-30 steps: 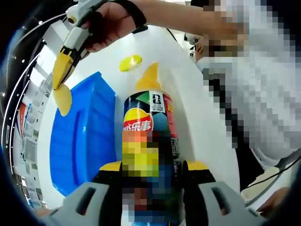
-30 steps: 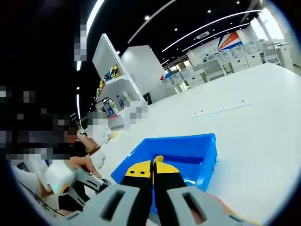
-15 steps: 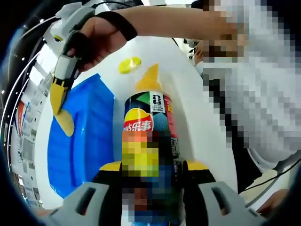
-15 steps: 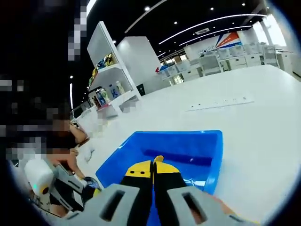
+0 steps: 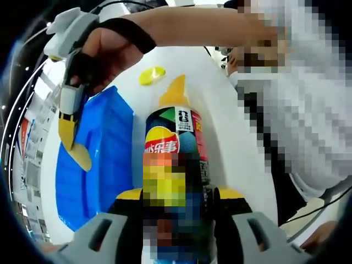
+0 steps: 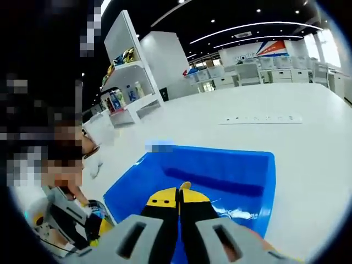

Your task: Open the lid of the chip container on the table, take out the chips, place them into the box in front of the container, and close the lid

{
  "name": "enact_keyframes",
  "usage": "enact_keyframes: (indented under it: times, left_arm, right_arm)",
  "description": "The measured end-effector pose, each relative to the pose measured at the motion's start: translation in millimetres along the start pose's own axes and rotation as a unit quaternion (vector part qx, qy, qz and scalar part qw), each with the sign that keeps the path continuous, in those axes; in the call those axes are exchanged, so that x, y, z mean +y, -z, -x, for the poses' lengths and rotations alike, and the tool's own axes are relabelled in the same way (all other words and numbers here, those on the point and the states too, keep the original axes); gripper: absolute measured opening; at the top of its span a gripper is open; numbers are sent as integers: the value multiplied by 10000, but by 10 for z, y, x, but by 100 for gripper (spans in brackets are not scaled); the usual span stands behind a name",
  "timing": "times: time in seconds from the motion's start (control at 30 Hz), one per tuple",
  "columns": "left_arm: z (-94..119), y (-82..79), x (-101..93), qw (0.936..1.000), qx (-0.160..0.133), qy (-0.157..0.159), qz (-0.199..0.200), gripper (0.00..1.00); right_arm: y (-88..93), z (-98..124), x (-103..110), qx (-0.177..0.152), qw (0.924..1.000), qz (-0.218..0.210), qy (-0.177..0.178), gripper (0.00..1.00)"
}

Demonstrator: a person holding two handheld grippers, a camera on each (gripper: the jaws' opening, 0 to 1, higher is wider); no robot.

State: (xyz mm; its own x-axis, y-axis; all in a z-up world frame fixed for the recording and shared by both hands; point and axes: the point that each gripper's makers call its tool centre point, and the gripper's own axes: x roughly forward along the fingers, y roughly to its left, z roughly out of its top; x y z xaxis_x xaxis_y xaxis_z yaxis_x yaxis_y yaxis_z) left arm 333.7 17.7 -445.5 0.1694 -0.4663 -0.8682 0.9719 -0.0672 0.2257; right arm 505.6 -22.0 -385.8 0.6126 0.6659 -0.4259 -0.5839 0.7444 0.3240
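In the left gripper view my left gripper (image 5: pixel 175 193) is shut on the chip container (image 5: pixel 175 143), which points away with a chip (image 5: pixel 174 91) sticking out of its open mouth. The yellow lid (image 5: pixel 152 75) lies on the white table beyond it. The right gripper (image 5: pixel 69 137) comes in from the upper left, shut on a chip (image 5: pixel 81 157) low over the blue box (image 5: pixel 104 159). In the right gripper view my right gripper (image 6: pixel 179 193) is shut with the chip's edge (image 6: pixel 186 185) showing at its tips, above the blue box (image 6: pixel 220 170).
The white table (image 6: pixel 264 132) spreads wide around the box. A person's arm and hand (image 5: pixel 165 27) reach across the top of the left gripper view. White shelves (image 6: pixel 129 71) and desks stand far behind the table.
The right gripper has moved down and toward the box with the chip, which now hangs lower over the blue box. The left gripper and container have stayed put.
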Motion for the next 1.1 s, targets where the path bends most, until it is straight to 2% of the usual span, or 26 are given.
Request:
enact_keyframes:
  times: [0.37, 0.63, 0.8, 0.87, 0.97, 1.1]
  left_arm:
    - [-4, -2, 8, 10000, -14, 6, 14, 50]
    - [-6, -28, -21, 10000, -30, 12, 25, 50]
    - [-5, -26, -28, 10000, -17, 16, 25, 50]
    - [-6, -31, -32, 10000, -16, 18, 29, 50]
    - [-6, -30, -35, 10000, -16, 20, 32, 50]
    - [-7, -27, -35, 10000, -7, 13, 28, 50]
  right_arm:
    - [96, 6, 118, 137, 9998, 125, 55, 2]
    - [137, -48, 110, 252, 9996, 150, 47, 2]
    - [157, -100, 73, 382, 9986, 347, 80, 2]
    - [155, -107, 69, 379, 9981, 480, 96, 6]
    - [141, -113, 69, 367, 9984, 414, 68, 14]
    - [139, -86, 31, 367, 9978, 533, 169, 17]
